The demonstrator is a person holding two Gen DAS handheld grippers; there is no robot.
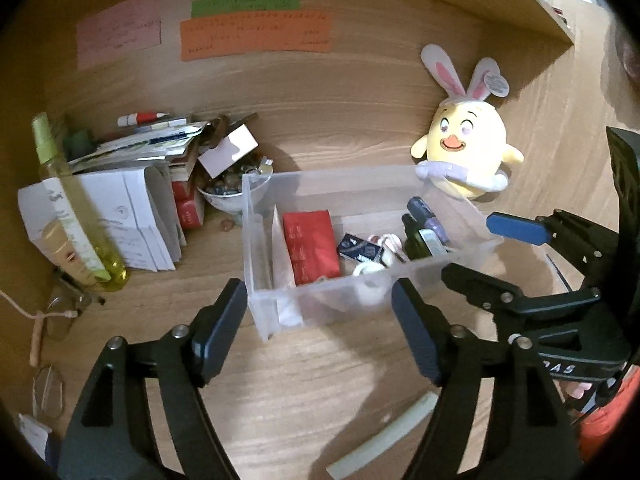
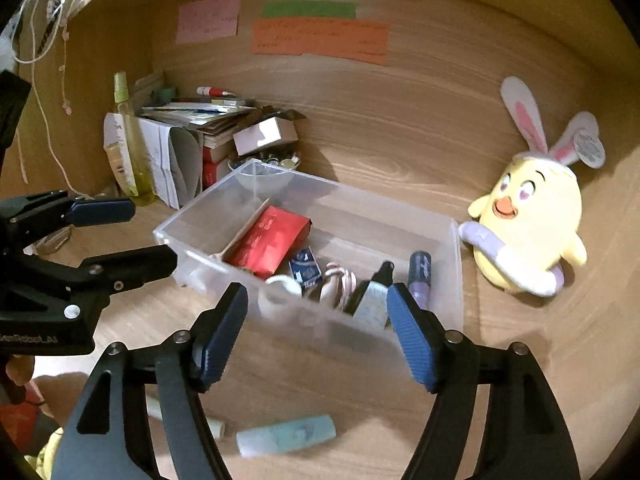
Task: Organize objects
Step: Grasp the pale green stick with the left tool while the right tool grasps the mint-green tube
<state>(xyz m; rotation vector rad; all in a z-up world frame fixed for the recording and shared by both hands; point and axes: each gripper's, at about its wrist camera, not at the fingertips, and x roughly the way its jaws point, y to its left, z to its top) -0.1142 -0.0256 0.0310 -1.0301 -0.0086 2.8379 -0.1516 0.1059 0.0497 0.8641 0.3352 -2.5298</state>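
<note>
- Table [image 1: 328, 380]: wood-grain surface, smooth, faintly sheened.
- Bin [image 1: 256, 240]: clear plastic, glossy walls.
- Chick toy [image 1: 472, 140]: soft plush cloth, matt.
- Notes [image 1: 256, 36]: matt coloured paper.
- Box [image 1: 310, 246]: red, glossy.

Both views ride on the hand-held grippers and look forward and down along their own fingers at a wooden desk. The left wrist view sits near the clear plastic box [image 1: 360, 280], facing its long front wall. The right wrist view looks from further right, closer to one corner of the box. Both share the box, the yellow plush chick [image 1: 468, 148] and the back wall notes [image 2: 320, 36] — and each catches the other gripper at its edge.
</note>
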